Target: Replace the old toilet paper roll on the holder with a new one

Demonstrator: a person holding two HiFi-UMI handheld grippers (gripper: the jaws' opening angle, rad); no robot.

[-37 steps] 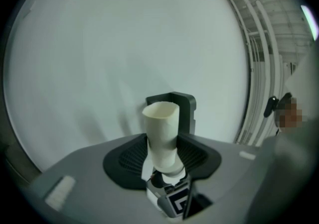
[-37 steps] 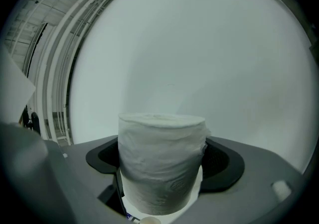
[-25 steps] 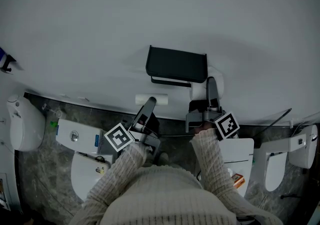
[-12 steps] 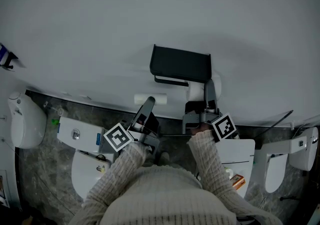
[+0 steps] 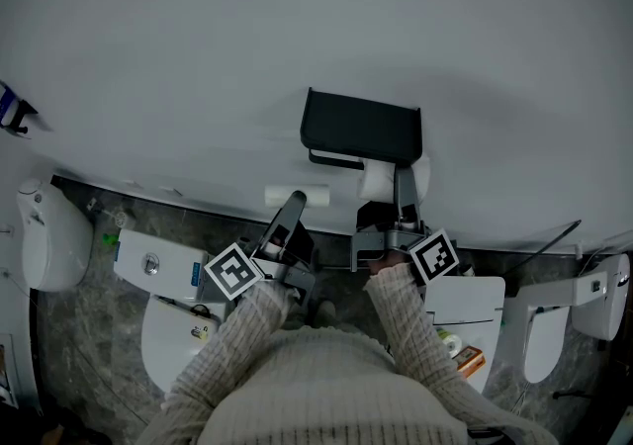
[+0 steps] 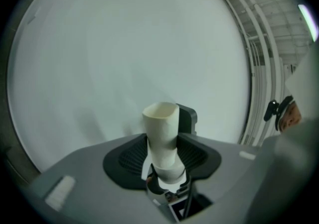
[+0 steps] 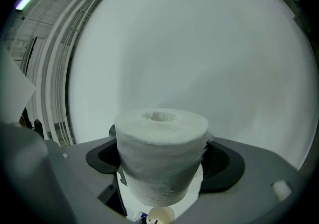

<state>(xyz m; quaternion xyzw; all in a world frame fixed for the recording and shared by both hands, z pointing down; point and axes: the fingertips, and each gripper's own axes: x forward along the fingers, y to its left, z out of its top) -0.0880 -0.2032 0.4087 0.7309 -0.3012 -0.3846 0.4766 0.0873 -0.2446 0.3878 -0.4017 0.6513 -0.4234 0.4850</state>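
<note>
1. Looking down in the head view, the roll [image 5: 379,179] sits just under the holder [image 5: 361,127]. The right gripper [image 5: 401,184] covers part of it, so whether it touches the bar is unclear. The tube [image 5: 297,196], in the left gripper [image 5: 294,206], lies to the left, clear of the holder.
2. Left gripper view: the jaws clamp the tube's lower part, hiding its base. Bare wall [image 6: 124,44] lies ahead.
3. Right gripper view: the jaws squeeze the roll, whose bulk hides the pads.

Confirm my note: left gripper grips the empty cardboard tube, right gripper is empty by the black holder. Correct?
No: the right gripper is not empty; it grips a full toilet paper roll, as the right gripper view shows. The rest holds.
</note>
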